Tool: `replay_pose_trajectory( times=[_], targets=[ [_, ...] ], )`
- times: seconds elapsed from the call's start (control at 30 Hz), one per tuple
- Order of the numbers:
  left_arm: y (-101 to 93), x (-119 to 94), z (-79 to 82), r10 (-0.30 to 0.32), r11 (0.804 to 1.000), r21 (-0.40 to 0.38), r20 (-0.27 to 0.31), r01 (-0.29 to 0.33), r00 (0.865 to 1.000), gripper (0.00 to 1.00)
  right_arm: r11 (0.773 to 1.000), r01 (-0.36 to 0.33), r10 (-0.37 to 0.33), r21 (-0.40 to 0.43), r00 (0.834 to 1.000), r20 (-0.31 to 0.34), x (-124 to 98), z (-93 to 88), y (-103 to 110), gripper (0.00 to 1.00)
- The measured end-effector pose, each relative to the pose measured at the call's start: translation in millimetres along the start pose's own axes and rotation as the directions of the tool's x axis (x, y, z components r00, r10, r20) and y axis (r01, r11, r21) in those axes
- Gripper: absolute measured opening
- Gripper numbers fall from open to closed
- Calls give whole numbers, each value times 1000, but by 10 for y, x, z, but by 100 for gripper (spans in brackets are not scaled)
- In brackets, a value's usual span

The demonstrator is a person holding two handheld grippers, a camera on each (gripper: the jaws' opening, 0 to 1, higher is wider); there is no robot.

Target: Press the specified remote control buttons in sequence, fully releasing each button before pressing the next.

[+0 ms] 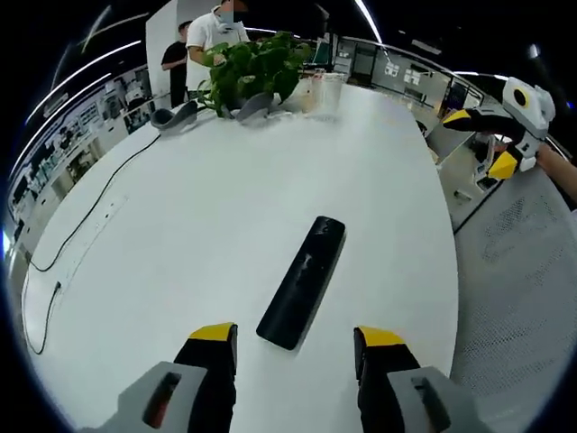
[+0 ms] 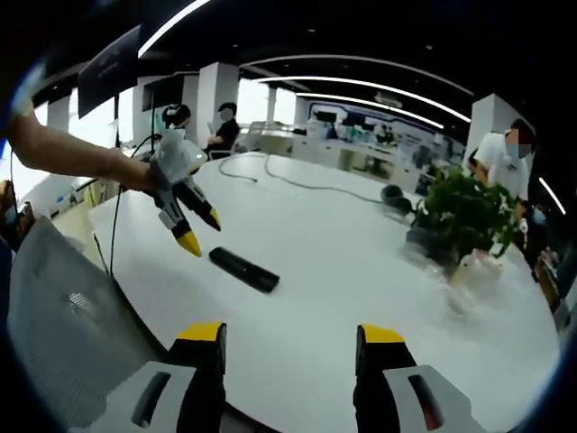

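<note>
Left gripper view: black remote control (image 1: 303, 280) flat on the white worktop (image 1: 180, 234), lengthwise away from the camera, near end just ahead of and between the left gripper (image 1: 296, 347) fingers; fingers spread wide, clamped on nothing. Right gripper (image 1: 491, 144) off past the worktop edge at upper right, yellow-tipped fingers apart and empty. Right gripper view: same remote (image 2: 243, 269) well ahead on the worktop, left gripper (image 2: 200, 230) hovering just above it, tips pointed down, not touching. Own fingers (image 2: 202, 336) parted, empty.

Probably the approach before a press, no contact visible yet. Next move likely calls for lowering one fingertip squarely onto the target button, then lifting clear before the following one. Buttons too small and dark to tell apart. No brand, label or legible writing on the remote. Potted plant (image 1: 252, 72) and cable (image 1: 81, 225) farther back
</note>
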State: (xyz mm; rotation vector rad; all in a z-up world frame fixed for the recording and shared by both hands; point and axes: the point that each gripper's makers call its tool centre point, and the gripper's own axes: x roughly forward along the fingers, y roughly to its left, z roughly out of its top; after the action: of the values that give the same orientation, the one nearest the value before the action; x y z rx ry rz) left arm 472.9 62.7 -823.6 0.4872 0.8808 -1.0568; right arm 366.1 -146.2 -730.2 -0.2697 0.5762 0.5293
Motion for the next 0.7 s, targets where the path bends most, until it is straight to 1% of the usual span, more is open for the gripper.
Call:
replay_pose_trajectory(
  times=[0.07,0.3,0.5,0.6,0.7],
  targets=[
    [17,35,-7,0,1000,-2,-5,0,1000,54,1000,-7,7,9,1000,-2,4,-5,4,54],
    [36,144,-3,-9,1000,8,-25,9,1000,53,1000,0,0,6,1000,-22,11,-39,-13,55],
    [79,215,-26,-7,1000,-6,-42,7,999,53,1000,0,0,11,1000,-28,14,-50,-22,55],
    [98,247,-55,-7,1000,3,-59,7,998,53,1000,-1,1,14,1000,-29,16,-54,-20,55],
    [107,255,-51,-4,1000,12,-62,5,998,53,1000,-1,1,12,999,-32,16,-59,-20,55]
  ],
)
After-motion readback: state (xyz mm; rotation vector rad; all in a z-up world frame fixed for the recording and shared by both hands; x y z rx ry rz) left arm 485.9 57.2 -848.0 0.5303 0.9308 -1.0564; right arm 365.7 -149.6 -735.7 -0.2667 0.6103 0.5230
